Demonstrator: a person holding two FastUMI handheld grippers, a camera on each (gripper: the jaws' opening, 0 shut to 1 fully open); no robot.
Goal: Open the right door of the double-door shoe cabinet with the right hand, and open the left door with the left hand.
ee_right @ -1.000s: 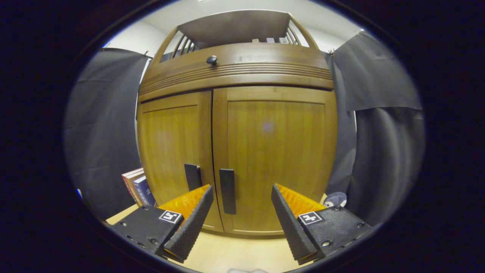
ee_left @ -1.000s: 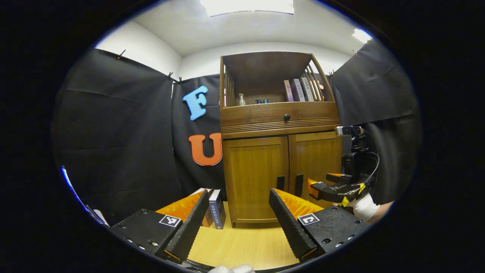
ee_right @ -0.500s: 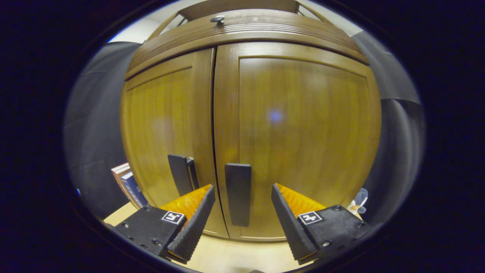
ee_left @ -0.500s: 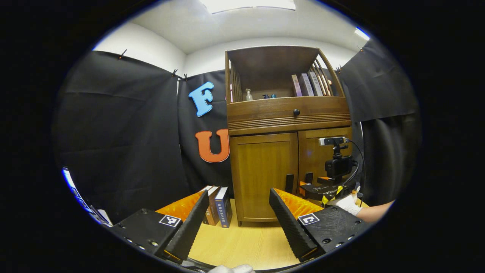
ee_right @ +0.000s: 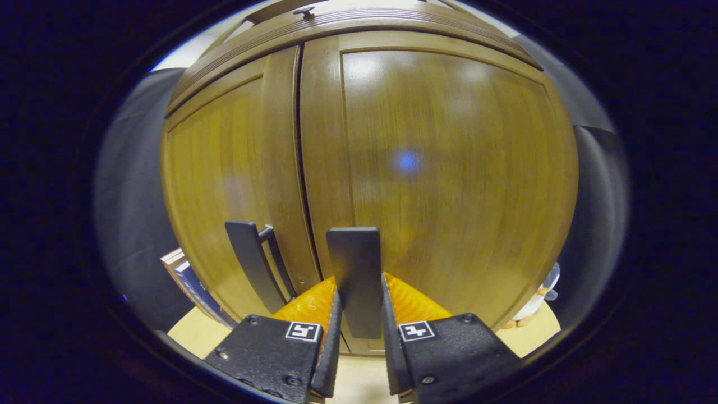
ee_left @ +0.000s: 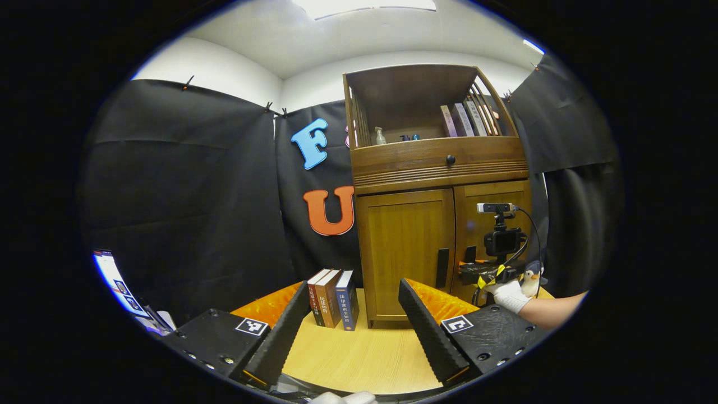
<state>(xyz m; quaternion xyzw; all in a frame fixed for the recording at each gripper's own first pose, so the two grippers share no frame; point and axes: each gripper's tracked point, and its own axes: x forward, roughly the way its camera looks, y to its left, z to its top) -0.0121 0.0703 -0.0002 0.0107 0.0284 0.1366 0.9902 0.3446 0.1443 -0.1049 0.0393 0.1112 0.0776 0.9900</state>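
Note:
The wooden shoe cabinet [ee_left: 443, 174] stands on a light table with both doors flush. In the right gripper view, my right gripper [ee_right: 358, 280] is shut on the dark vertical handle [ee_right: 353, 264] of the right door [ee_right: 449, 168]. The left door [ee_right: 224, 185] and its handle [ee_right: 247, 264] sit just to the side. In the left gripper view, my left gripper [ee_left: 353, 286] hangs open and holds nothing, well back from the left door [ee_left: 406, 247] and its handle [ee_left: 442, 268]. The right gripper [ee_left: 477, 272] and a gloved hand [ee_left: 507, 294] show at the right door [ee_left: 493, 224].
Three books [ee_left: 331, 297] stand on the table [ee_left: 359, 359] left of the cabinet, seen too as books [ee_right: 188, 278] in the right gripper view. A small penguin toy [ee_left: 530, 278] sits at the cabinet's right side. A drawer knob [ee_left: 450, 159] and an open shelf are above the doors.
My right gripper moved in to the right door's handle and shut on it. My left gripper drew back and left, so the cabinet looks smaller and farther right.

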